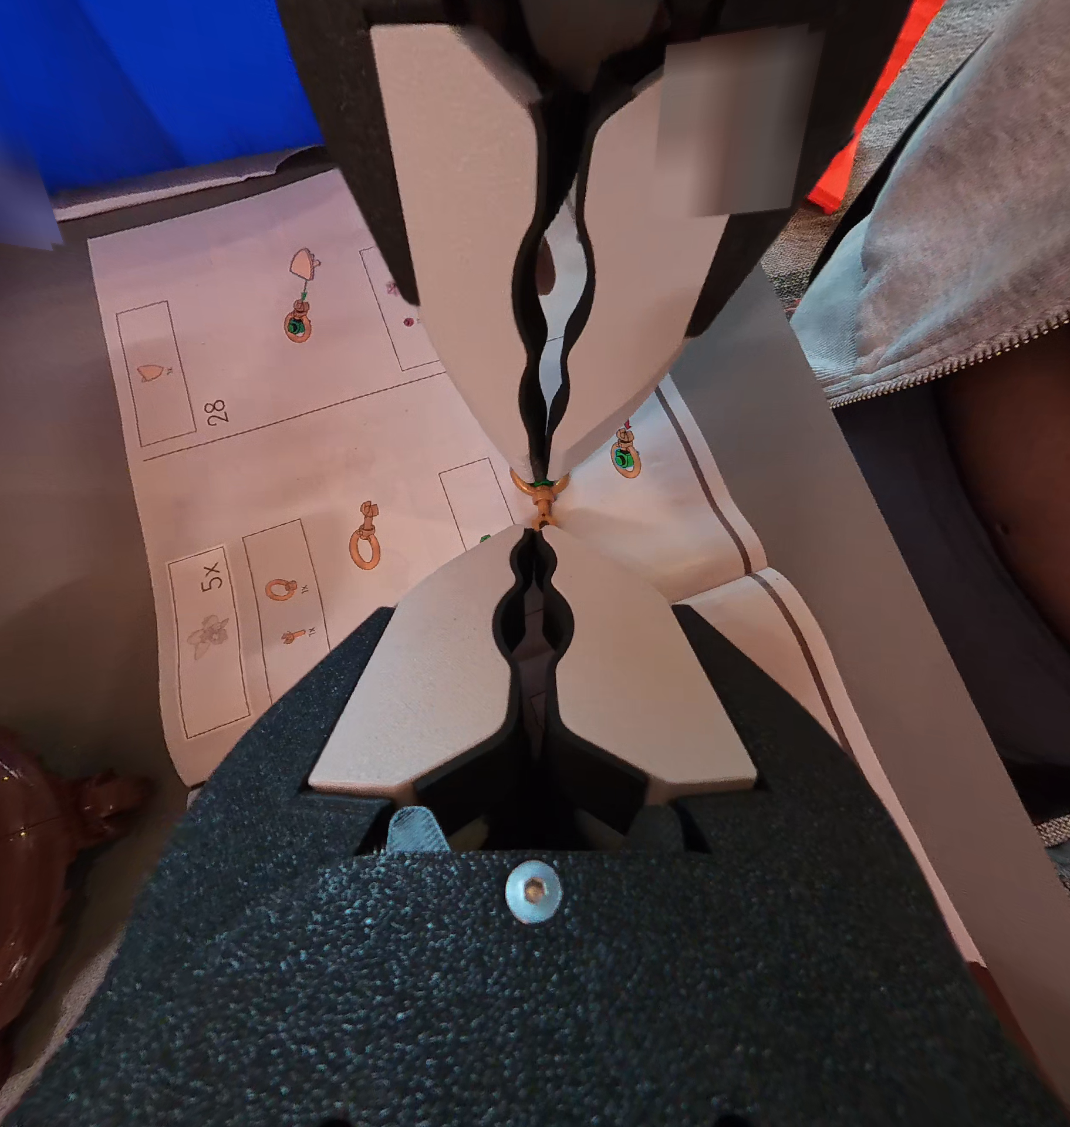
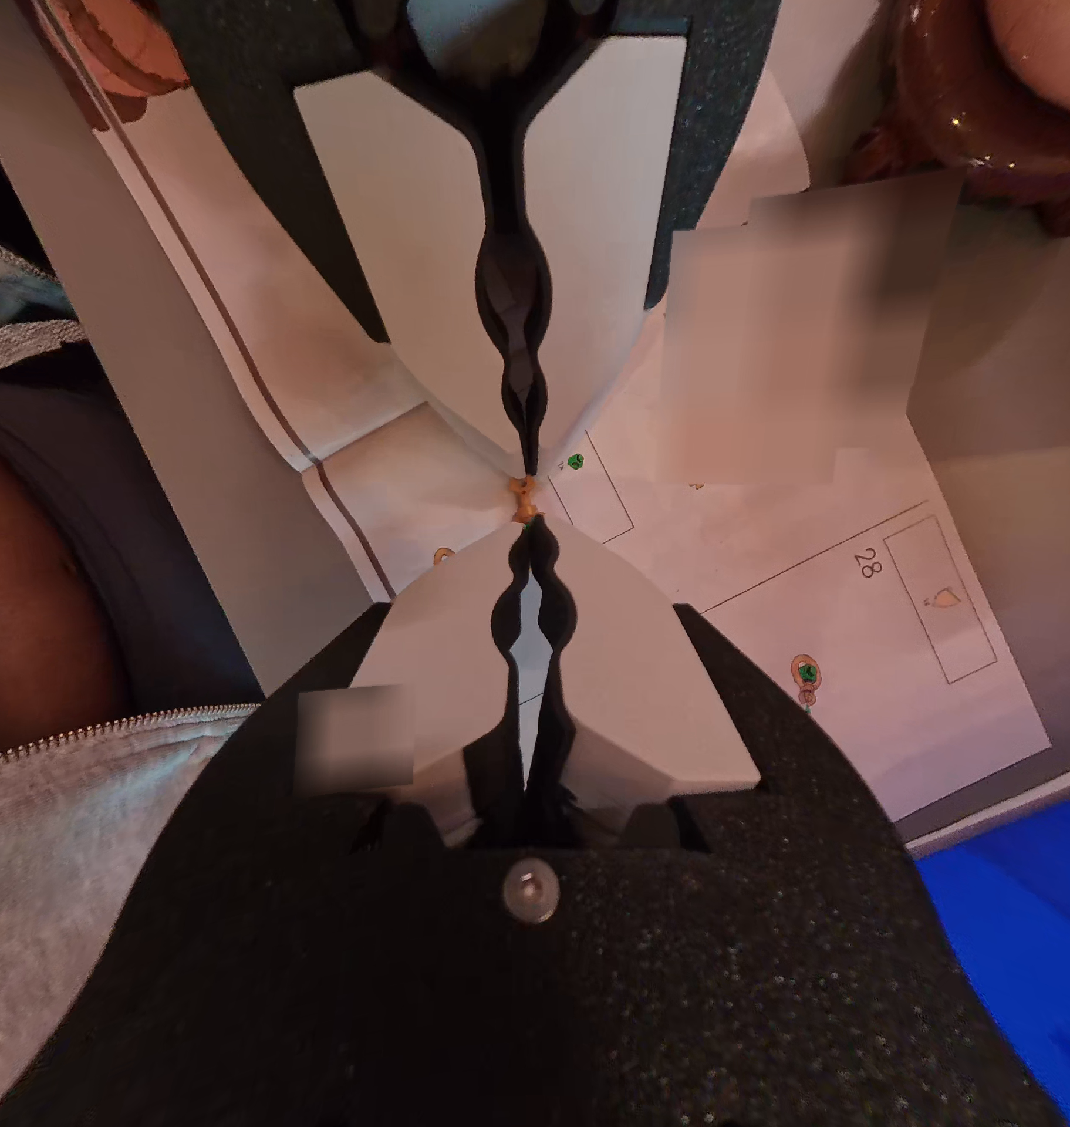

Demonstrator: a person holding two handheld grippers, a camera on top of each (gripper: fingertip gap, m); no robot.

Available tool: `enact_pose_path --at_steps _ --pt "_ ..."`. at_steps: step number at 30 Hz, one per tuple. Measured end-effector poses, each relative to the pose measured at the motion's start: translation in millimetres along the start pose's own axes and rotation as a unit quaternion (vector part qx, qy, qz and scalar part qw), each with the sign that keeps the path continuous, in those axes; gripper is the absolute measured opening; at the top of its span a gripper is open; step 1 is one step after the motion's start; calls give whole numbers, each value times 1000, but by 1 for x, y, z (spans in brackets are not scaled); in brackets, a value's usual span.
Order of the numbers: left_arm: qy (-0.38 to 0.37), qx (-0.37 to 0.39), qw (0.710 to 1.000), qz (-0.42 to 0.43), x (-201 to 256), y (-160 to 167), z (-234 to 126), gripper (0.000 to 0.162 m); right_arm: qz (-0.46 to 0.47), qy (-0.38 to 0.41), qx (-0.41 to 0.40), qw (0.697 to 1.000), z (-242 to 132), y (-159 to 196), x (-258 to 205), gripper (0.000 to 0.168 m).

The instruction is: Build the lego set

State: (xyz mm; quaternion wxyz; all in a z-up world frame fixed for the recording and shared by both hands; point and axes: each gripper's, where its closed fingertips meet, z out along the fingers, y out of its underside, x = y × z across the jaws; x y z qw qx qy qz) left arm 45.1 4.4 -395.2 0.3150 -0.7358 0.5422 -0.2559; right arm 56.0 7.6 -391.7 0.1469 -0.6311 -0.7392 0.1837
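Left gripper (image 1: 537, 532) clenched on the stem end of a tiny tan-gold plastic lego ring-and-pin piece (image 1: 539, 497), tips meeting at the centre of the left wrist view. Right gripper (image 1: 539, 472), entering from 12 o'clock there, pinched shut on the ring end of the same piece, where a small green stud (image 1: 540, 483) sits. Piece thus held at both ends, in the air just above the open white paper instruction booklet (image 1: 313, 488).

Judged step: seating the green stud, or mating pin to ring. Best done by pressing straight along the shared axis, tips kept aligned, no twisting, grip firm, since so small a part could spring free.

Left wrist view alone gives the ring's curve and the green stud clearly, plus a glossy dark-brown rounded object (image 1: 8, 854) at 8 o'clock. Right wrist view shows the piece (image 2: 523, 499) mostly as a knobbed stem, right gripper (image 2: 531, 525) at 6 o'clock, left gripper (image 2: 529, 471) at 12 o'clock, grey zipped garment (image 2: 93, 811) at 8 o'clock.
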Motion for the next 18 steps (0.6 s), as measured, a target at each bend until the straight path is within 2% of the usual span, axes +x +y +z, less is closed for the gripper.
enact_pose_path --at_steps 6,18 --pt "-4 0 1000 -16 0 0 0 0 37 17 33 999 0 0 0 0" --pt "2 5 997 -75 4 -3 3 0 93 -24 89 991 4 -2 0 1"
